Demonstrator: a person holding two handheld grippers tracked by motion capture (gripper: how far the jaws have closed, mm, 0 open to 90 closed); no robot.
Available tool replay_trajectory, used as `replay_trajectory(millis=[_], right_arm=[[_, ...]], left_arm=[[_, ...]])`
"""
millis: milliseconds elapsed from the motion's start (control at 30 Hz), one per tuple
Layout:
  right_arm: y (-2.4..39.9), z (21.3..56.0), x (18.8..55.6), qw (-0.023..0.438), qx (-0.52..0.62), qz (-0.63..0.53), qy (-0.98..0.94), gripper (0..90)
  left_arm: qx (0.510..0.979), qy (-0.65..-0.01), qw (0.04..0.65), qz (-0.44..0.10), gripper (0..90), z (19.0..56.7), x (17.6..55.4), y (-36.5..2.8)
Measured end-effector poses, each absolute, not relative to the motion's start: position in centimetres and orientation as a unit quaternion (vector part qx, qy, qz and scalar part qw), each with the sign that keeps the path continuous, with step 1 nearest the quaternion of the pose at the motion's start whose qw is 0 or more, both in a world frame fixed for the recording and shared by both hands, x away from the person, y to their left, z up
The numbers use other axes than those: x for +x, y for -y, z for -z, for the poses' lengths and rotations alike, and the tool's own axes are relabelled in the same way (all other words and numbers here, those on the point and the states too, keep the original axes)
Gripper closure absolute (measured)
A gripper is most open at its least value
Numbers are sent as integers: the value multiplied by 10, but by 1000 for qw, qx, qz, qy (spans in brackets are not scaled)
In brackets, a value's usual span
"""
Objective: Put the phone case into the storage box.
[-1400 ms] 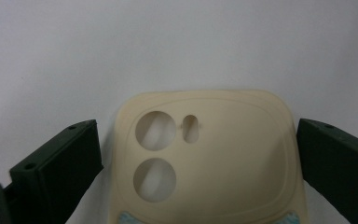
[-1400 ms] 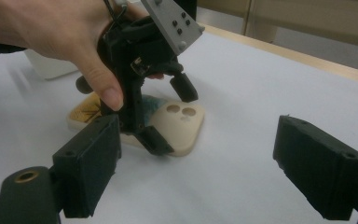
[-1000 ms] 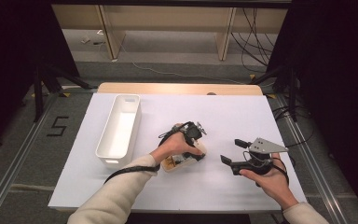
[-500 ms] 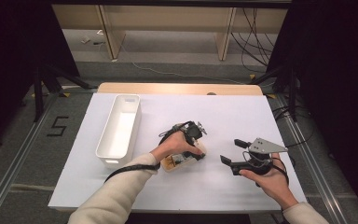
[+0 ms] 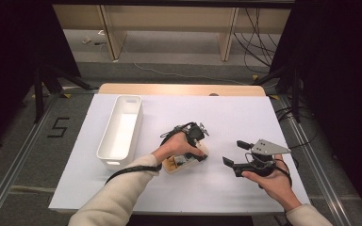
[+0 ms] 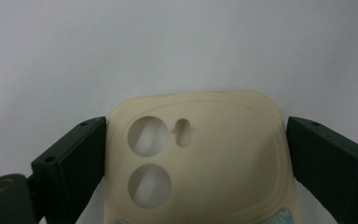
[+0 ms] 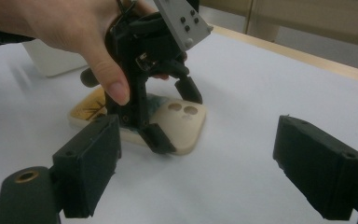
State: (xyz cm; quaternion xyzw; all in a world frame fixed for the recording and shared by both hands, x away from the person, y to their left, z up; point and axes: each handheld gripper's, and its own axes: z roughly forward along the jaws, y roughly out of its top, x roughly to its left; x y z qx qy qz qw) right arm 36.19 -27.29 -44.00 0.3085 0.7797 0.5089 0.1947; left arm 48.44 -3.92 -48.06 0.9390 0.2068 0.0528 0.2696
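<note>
A cream phone case (image 6: 214,158) with round camera holes lies flat on the white table, a yellow printed patch at its other end (image 7: 86,109). My left gripper (image 5: 198,151) points down over the case (image 5: 172,165), one jaw along each long edge. Its jaws have just been closing with the case between them. The left pad (image 6: 74,154) meets the edge, while the right pad (image 6: 326,158) stands a sliver off. My right gripper (image 5: 233,153) hovers open to the right of the case, nothing between its jaws (image 7: 196,158). From there the left gripper (image 7: 176,119) straddles the case (image 7: 189,123).
A long white bin (image 5: 122,129) stands on the left part of the white sheet (image 5: 226,113). A wooden table edge (image 5: 179,89) runs along the back. Cables trail from both grippers.
</note>
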Motion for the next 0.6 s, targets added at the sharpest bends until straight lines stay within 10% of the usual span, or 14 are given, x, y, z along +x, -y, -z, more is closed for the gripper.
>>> replay_trajectory(millis=[600], right_arm=[[273, 440, 362, 194, 309, -509, -780, 160]], left_arm=[[938, -211, 268, -55, 96, 480, 484, 39]])
